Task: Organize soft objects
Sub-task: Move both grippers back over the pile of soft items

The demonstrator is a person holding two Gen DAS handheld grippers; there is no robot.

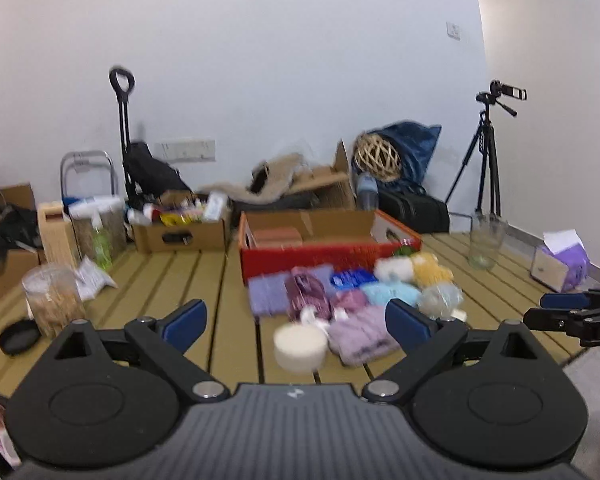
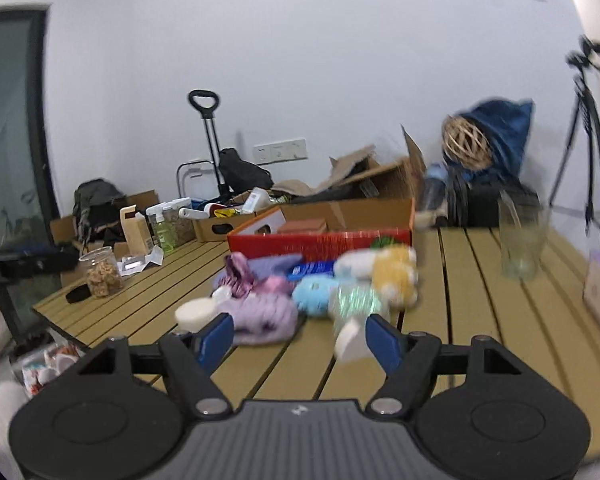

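A heap of soft objects [image 1: 352, 300] lies on the slatted wooden table [image 1: 180, 280] in front of a red cardboard box [image 1: 320, 258]: lilac knit pieces, a white round sponge [image 1: 300, 347], light blue, yellow and white plush items. My left gripper [image 1: 296, 320] is open and empty, just before the sponge. My right gripper [image 2: 300, 338] is open and empty, close to the heap [image 2: 320, 292], with a lilac knit piece [image 2: 260, 316] and a white piece [image 2: 350, 342] between its fingers' line. The right gripper also shows at the right edge of the left wrist view [image 1: 572, 312].
A clear glass [image 1: 485, 246] and a purple tissue box [image 1: 560, 266] stand at the right. A jar of snacks [image 1: 52, 300], a black lid [image 1: 18, 336], a green bottle and cartons stand at the left. Boxes, bags and a tripod [image 1: 488, 152] line the wall.
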